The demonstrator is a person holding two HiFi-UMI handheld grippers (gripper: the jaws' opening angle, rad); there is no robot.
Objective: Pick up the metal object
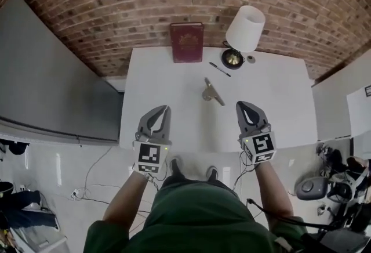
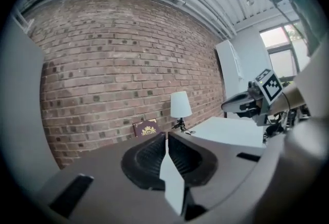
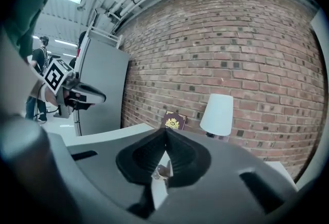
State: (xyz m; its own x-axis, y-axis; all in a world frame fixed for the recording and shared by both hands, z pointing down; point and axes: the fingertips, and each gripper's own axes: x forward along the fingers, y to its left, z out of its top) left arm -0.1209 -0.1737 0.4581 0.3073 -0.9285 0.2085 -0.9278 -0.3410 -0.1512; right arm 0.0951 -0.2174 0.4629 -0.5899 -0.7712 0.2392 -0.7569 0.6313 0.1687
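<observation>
The metal object (image 1: 212, 93), a small angled piece of brass-grey hardware, lies near the middle of the white table (image 1: 278, 101). My left gripper (image 1: 167, 108) hovers at the table's near edge, left of the object and short of it, its jaws shut on nothing. My right gripper (image 1: 240, 105) sits to the object's right and slightly nearer me, also shut and empty. In the right gripper view the metal object (image 3: 163, 170) shows low in the gap behind the closed jaw tips (image 3: 165, 131). The left gripper view shows its own closed tips (image 2: 167, 136) and the right gripper (image 2: 247, 104) beyond.
At the table's far edge, against the brick wall, a dark red book (image 1: 186, 42) lies beside a lamp with a white shade (image 1: 244, 28). A black pen (image 1: 219, 69) lies near the lamp base. A grey panel (image 1: 52, 83) stands left of the table; cables and gear lie on the floor.
</observation>
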